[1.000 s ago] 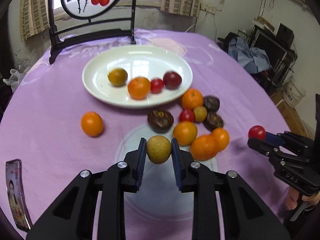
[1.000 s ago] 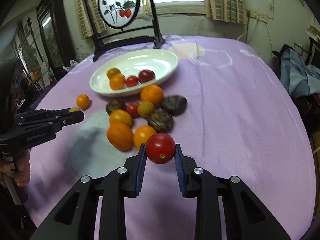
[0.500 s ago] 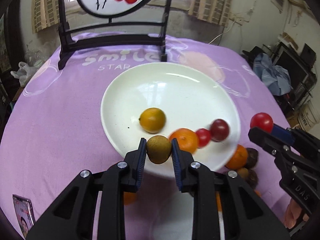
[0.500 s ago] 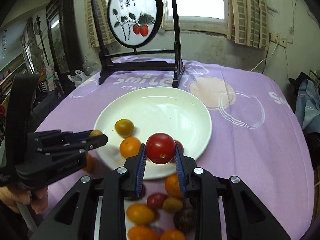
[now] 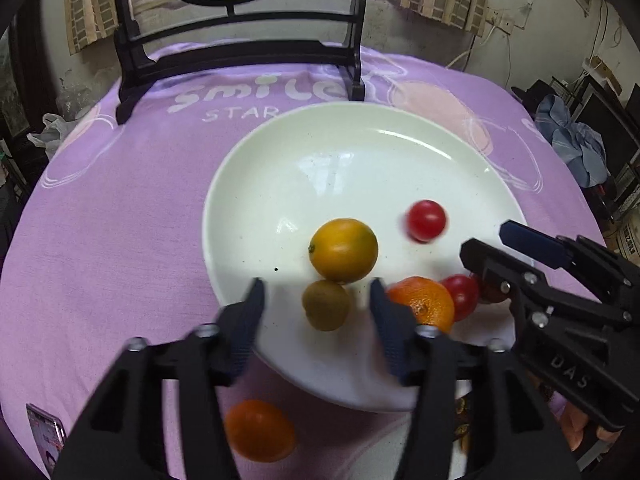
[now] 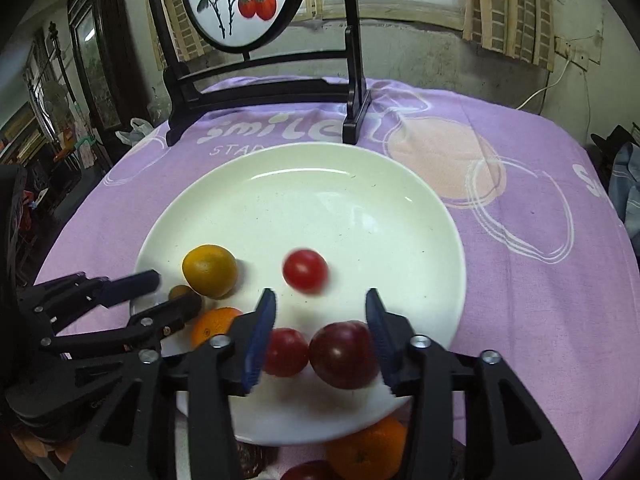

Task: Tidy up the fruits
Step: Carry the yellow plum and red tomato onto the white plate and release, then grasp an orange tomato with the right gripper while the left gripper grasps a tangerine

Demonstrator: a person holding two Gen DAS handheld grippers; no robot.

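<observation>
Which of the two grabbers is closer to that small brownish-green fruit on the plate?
Left. The left gripper straddles the brownish-green fruit, jaws open either side. The right gripper is open further right, by the red fruits.

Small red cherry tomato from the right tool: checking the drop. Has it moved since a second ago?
Yes. The small red cherry tomato left the open right tool, now on the white plate.

Your right gripper (image 6: 320,316) spread wide over the white plate (image 6: 360,208), blurred red tomato (image 6: 305,271) loose between its fingers, your left gripper (image 6: 168,294) spread beside the yellow-green citrus (image 6: 209,270).
</observation>
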